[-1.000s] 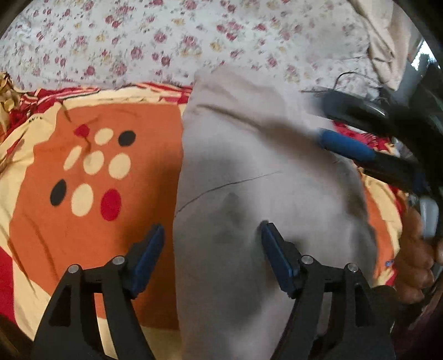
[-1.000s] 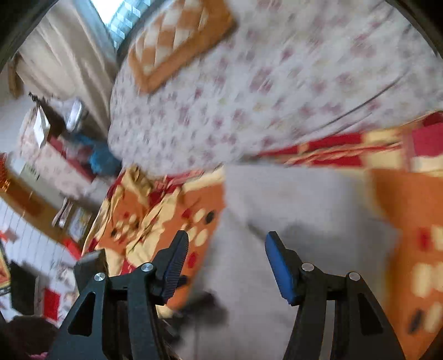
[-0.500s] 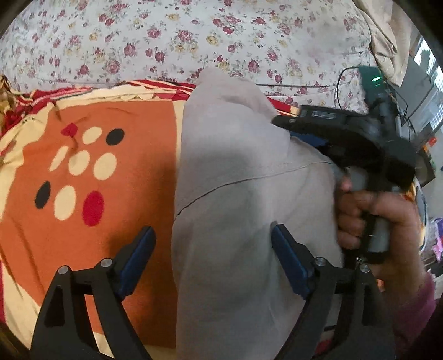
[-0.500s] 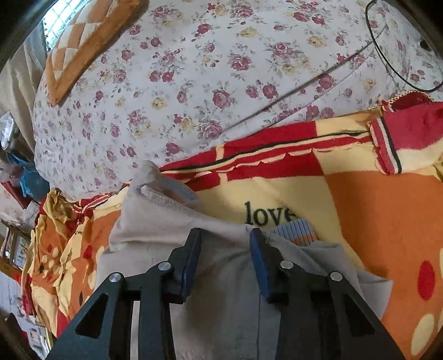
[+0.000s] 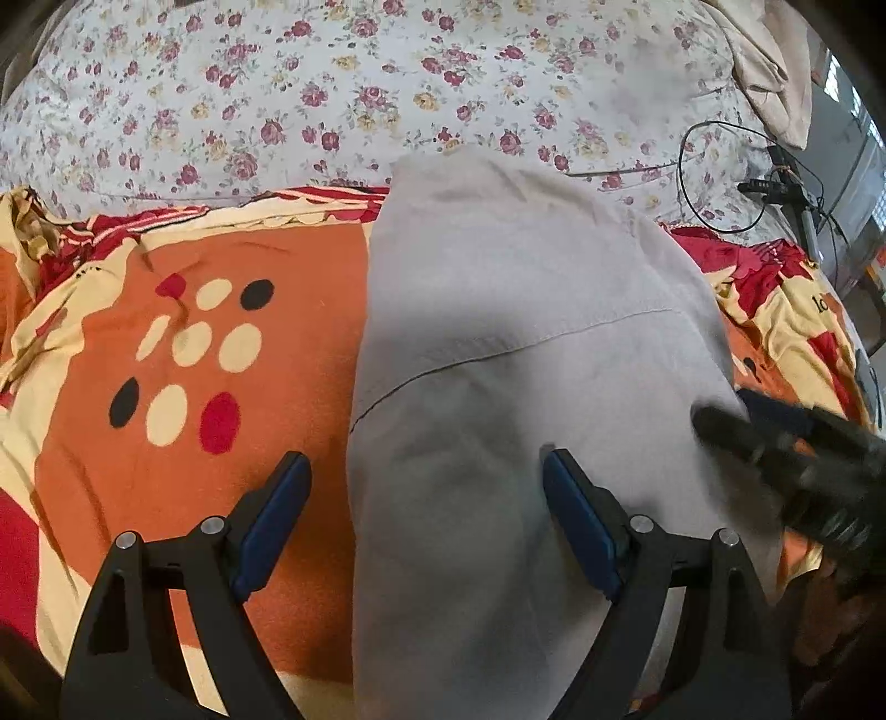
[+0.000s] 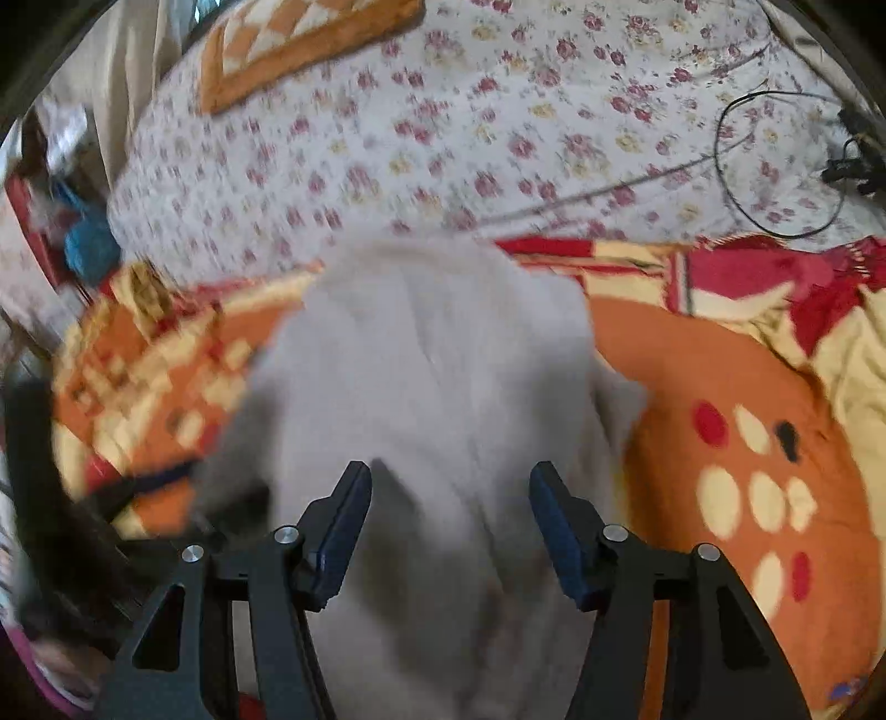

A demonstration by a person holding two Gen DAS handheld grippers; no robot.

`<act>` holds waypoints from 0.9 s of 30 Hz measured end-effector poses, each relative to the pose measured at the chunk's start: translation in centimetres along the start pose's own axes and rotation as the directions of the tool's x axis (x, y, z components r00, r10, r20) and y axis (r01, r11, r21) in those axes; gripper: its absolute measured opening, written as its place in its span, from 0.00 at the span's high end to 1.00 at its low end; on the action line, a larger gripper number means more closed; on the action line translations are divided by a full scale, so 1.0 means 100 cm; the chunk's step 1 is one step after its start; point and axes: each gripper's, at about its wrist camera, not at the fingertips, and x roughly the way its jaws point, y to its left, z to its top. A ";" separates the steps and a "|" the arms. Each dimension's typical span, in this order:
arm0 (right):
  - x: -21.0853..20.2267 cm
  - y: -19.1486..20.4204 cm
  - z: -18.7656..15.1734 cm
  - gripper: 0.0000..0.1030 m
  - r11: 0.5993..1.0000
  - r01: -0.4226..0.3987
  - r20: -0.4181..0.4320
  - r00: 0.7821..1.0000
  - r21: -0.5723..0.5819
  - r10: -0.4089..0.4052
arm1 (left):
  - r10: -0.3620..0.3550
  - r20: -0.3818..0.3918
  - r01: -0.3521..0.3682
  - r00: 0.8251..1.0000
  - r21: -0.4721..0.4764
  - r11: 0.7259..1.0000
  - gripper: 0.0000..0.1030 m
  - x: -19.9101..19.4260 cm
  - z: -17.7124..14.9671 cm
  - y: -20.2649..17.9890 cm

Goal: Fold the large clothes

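Note:
A grey garment lies folded lengthwise on an orange, yellow and red blanket; a seam crosses its middle. My left gripper is open above the garment's near left edge, holding nothing. The right gripper shows blurred at the garment's right edge in the left wrist view. In the right wrist view the garment fills the centre, and my right gripper is open over its near part, holding nothing.
A floral sheet covers the bed beyond the blanket. A black cable and small device lie on it at the far right. An orange checked cushion sits at the back. Room clutter shows off the bed's left side.
The right gripper has opened, let go of the garment's far edge, and pulled back to the near right side. The garment now lies flat. The left gripper barely moved.

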 end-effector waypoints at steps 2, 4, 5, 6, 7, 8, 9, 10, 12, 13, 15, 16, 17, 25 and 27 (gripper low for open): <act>0.009 -0.003 -0.009 0.42 0.999 0.043 -0.022 0.999 -0.013 -0.043 | -0.003 0.007 0.003 1.000 0.001 1.000 0.16 0.000 -0.001 -0.001; 0.013 -0.010 -0.017 0.40 0.999 0.033 -0.008 0.999 0.011 -0.032 | 0.005 0.013 -0.005 1.000 -0.003 1.000 0.16 -0.001 -0.003 0.000; 0.010 -0.012 -0.018 0.38 0.999 0.027 -0.002 1.000 0.025 -0.027 | 0.009 0.012 -0.009 1.000 -0.003 1.000 0.16 -0.003 -0.003 0.000; 0.006 -0.012 -0.018 0.38 0.999 0.022 -0.002 1.000 0.035 -0.022 | 0.011 0.011 -0.011 1.000 -0.002 1.000 0.16 -0.005 -0.003 0.000; 0.001 -0.012 -0.019 0.38 0.999 0.016 0.001 1.000 0.045 -0.016 | 0.015 0.013 -0.015 1.000 0.002 1.000 0.16 -0.009 -0.004 0.000; -0.005 -0.011 -0.020 0.38 0.999 0.016 0.006 1.000 0.051 -0.016 | 0.020 0.019 -0.021 1.000 0.008 1.000 0.16 -0.013 -0.004 -0.001; -0.011 -0.009 -0.021 0.38 0.998 0.019 0.016 1.000 0.054 -0.020 | 0.028 0.029 -0.029 0.999 0.013 1.000 0.16 -0.016 -0.005 -0.001; -0.019 -0.007 -0.022 0.37 0.998 0.025 0.032 0.999 0.055 -0.027 | 0.039 0.041 -0.040 0.998 0.018 0.999 0.16 -0.020 -0.006 -0.001; -0.028 -0.001 -0.024 0.34 0.998 0.040 0.059 0.997 0.046 -0.042 | 0.051 0.064 -0.052 0.997 0.019 0.998 0.16 -0.027 -0.007 -0.001; -0.033 0.003 -0.024 0.32 0.998 0.051 0.073 0.996 0.041 -0.053 | 0.051 0.078 -0.052 0.996 0.013 0.999 0.16 -0.031 -0.007 0.000; -0.041 0.009 -0.025 0.28 0.997 0.072 0.101 0.992 0.040 -0.075 | 0.050 0.099 -0.051 0.994 0.001 0.999 0.16 -0.038 -0.008 0.002; -0.043 0.010 -0.024 0.28 0.996 0.077 0.108 0.991 0.042 -0.081 | 0.052 0.115 -0.051 0.992 -0.008 0.999 0.16 -0.042 -0.009 0.003; -0.046 0.011 -0.025 0.27 0.995 0.084 0.121 0.989 0.054 -0.090 | 0.055 0.127 -0.054 0.990 -0.014 0.998 0.16 -0.045 -0.009 0.005; -0.053 0.018 -0.026 0.21 0.994 0.090 0.164 0.982 0.065 -0.099 | 0.090 0.187 -0.089 0.978 -0.014 0.996 0.16 -0.058 -0.010 0.011; -0.052 0.020 -0.027 0.21 0.994 0.082 0.165 0.982 0.068 -0.092 | 0.082 0.191 -0.079 0.978 -0.025 0.997 0.16 -0.059 -0.010 0.013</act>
